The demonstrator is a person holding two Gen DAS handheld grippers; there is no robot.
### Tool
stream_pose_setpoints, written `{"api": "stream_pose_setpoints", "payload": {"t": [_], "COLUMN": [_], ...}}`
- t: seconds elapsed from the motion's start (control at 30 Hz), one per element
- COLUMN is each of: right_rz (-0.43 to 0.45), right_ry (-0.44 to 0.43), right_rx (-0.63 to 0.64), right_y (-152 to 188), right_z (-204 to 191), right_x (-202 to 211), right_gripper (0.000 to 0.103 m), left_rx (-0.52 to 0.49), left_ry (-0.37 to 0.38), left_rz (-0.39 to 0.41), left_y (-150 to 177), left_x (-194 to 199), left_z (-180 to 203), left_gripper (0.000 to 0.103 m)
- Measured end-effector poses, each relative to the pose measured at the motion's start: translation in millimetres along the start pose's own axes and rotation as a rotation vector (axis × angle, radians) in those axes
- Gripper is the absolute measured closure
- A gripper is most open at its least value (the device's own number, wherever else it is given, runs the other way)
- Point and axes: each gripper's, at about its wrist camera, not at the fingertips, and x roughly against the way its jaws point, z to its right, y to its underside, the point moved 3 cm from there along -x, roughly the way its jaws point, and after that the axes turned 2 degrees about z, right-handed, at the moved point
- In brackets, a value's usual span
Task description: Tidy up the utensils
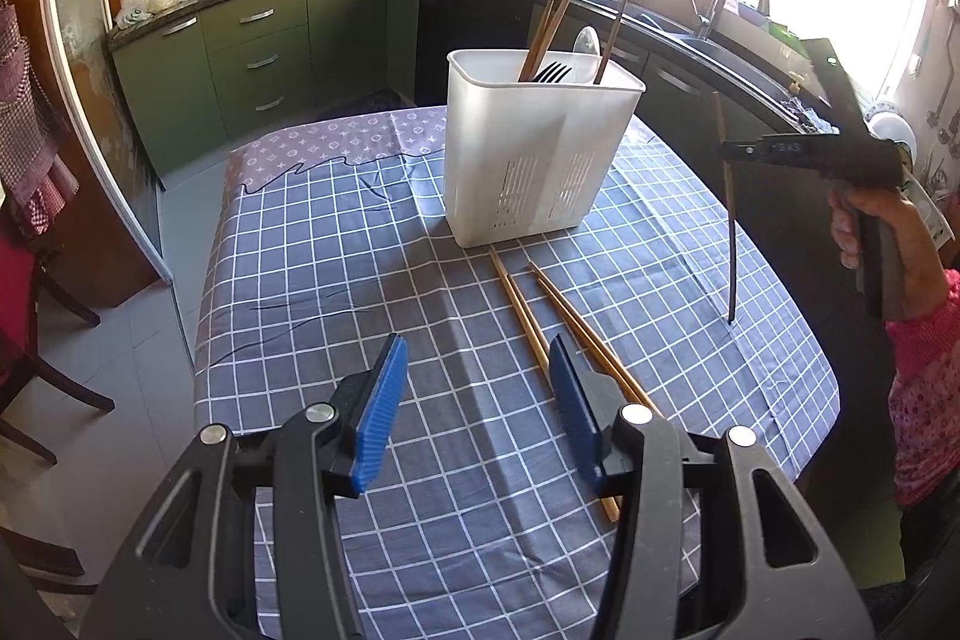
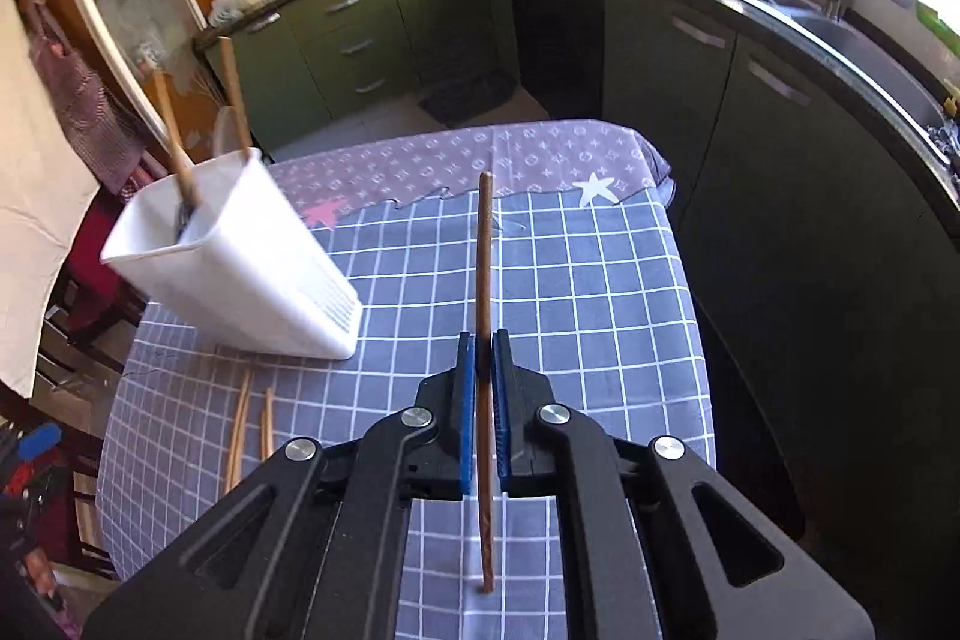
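A white utensil holder (image 1: 534, 148) stands on the checked tablecloth with chopsticks, a fork and a spoon inside; it also shows at the left of the right wrist view (image 2: 240, 280). My right gripper (image 2: 483, 340) is shut on a dark brown chopstick (image 2: 485, 280), which stands upright with its tip on the cloth. In the left wrist view that chopstick (image 1: 729, 232) rises at the right under the right gripper (image 1: 729, 149). Loose wooden chopsticks (image 1: 540, 316) lie in front of the holder. My left gripper (image 1: 477, 358) hovers open above them, with nothing between its blue pads.
The table (image 1: 336, 280) carries a blue checked cloth over a purple patterned one. Green cabinets (image 1: 258, 52) and a dark counter with a sink (image 1: 708, 34) run behind and to the right. A dark chair (image 1: 36, 358) stands at the left. A hand in a pink sleeve (image 1: 918, 340) holds the right gripper.
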Motion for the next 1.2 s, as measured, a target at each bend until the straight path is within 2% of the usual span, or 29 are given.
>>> {"api": "stream_pose_setpoints", "payload": {"t": [0.2, 0.33, 0.53, 0.77, 0.83, 0.9, 1.0, 1.13, 1.2], "right_rz": [0.150, 0.224, 0.304, 0.389, 0.405, 0.397, 0.336, 0.252, 0.227], "right_ry": [-0.071, -0.112, -0.204, -0.273, -0.265, -0.246, -0.215, -0.185, -0.176], "right_rx": [0.031, 0.050, 0.087, 0.111, 0.117, 0.118, 0.118, 0.128, 0.145], "right_y": [26, 19, -34, -110, -130, -149, -167, -166, -157], "right_z": [-14, -25, -57, -103, -112, -120, -131, -135, -136], "right_x": [69, 107, 151, 192, 190, 177, 141, 89, 68], "right_gripper": [0.097, 0.097, 0.097, 0.097, 0.097, 0.097, 0.097, 0.096, 0.096], "left_rx": [-0.020, -0.028, -0.027, 0.032, 0.062, 0.099, 0.146, 0.199, 0.223], "left_ry": [-0.002, -0.013, -0.015, 0.017, 0.028, 0.025, 0.029, 0.018, 0.003], "left_rz": [-0.017, -0.010, -0.002, -0.077, -0.100, -0.129, -0.206, -0.339, -0.380], "left_y": [1, -2, -2, 5, 7, 9, 9, 8, 8], "left_x": [3, 7, 11, -13, -25, -40, -70, -111, -124], "left_z": [9, 12, 15, 9, 9, 9, 9, 3, -2], "left_gripper": [0.056, 0.056, 0.054, 0.053, 0.046, 0.045, 0.045, 0.051, 0.054]}}
